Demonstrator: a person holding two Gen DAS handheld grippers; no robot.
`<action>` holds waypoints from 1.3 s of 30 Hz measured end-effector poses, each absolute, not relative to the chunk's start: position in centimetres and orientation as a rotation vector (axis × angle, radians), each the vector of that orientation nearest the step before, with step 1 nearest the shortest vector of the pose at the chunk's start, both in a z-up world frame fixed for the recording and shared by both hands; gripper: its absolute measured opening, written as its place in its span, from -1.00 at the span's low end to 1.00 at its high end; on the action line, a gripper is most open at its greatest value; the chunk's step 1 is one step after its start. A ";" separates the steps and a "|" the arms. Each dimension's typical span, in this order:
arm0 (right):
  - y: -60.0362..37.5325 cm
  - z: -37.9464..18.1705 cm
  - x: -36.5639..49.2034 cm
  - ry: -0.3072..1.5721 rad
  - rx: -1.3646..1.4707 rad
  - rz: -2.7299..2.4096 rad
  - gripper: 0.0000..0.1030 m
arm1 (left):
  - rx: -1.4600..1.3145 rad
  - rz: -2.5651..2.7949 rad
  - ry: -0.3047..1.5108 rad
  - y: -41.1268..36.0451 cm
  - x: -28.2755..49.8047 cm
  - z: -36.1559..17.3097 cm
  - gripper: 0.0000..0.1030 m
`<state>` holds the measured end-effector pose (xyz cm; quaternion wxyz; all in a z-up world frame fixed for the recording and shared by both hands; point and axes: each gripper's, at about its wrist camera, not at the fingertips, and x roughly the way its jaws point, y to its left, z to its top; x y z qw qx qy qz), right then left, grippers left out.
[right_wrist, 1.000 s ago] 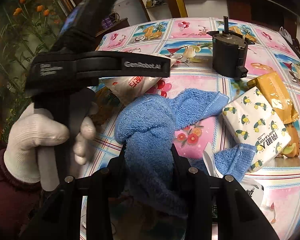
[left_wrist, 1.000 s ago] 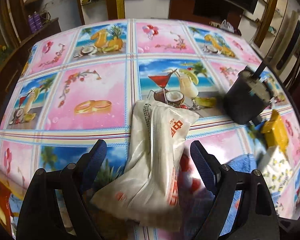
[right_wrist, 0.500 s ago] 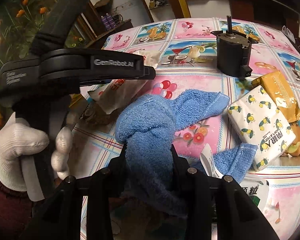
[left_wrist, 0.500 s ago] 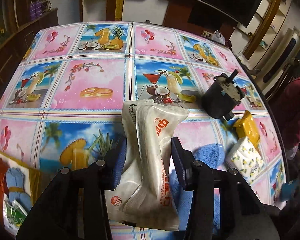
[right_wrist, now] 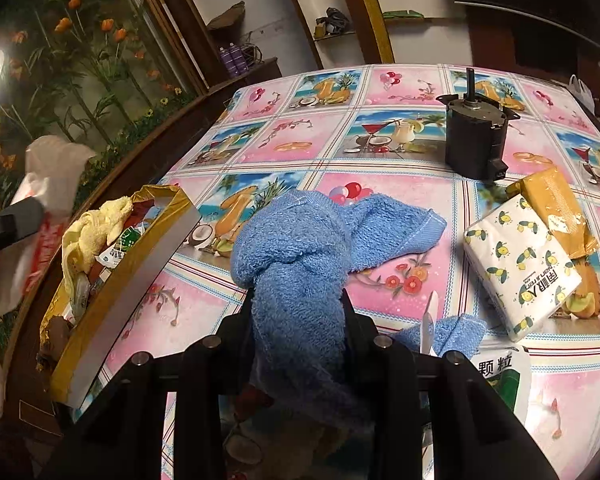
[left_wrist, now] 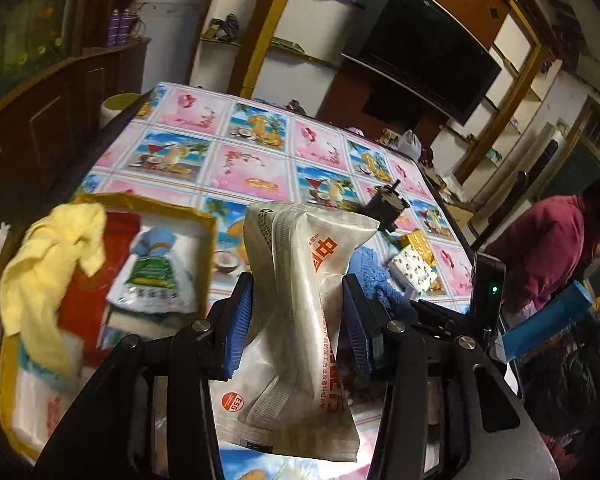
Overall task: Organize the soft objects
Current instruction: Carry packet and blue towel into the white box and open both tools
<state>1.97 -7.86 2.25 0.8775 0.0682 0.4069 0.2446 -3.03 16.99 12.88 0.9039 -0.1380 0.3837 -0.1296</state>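
My left gripper (left_wrist: 296, 320) is shut on a white tissue pack (left_wrist: 300, 300) with red print and holds it in the air, right of a gold-rimmed box (left_wrist: 180, 210). The box holds a yellow cloth (left_wrist: 48, 264) and a green-labelled packet (left_wrist: 156, 276). My right gripper (right_wrist: 300, 308) is shut on a blue towel (right_wrist: 296, 240) that trails onto the table. The box also shows in the right wrist view (right_wrist: 120, 280), at the table's left edge. The lifted white pack (right_wrist: 48, 176) shows blurred at far left there.
On the patterned tablecloth (right_wrist: 400, 152) stand a black motor (right_wrist: 476, 140), a lemon-print tissue pack (right_wrist: 520, 268), a gold packet (right_wrist: 556, 208) and a green-printed packet (right_wrist: 500, 380). A person in red (left_wrist: 548, 256) stands right of the table.
My left gripper has lifted the white pack off the table and swung left, bringing the box into view. My right gripper keeps its hold on the blue towel.
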 end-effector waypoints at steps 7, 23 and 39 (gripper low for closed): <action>-5.5 3.3 0.2 0.805 0.058 0.509 -0.32 | -0.450 -0.137 0.767 25.8 -7.8 11.7 -0.15; 7.4 7.2 -1.7 0.804 -0.091 0.691 -0.32 | -0.483 -0.064 0.838 30.0 -4.4 7.8 -0.14; 16.7 6.0 4.4 0.886 -0.088 0.713 -0.27 | -0.579 -0.042 0.814 31.8 -8.6 7.6 0.16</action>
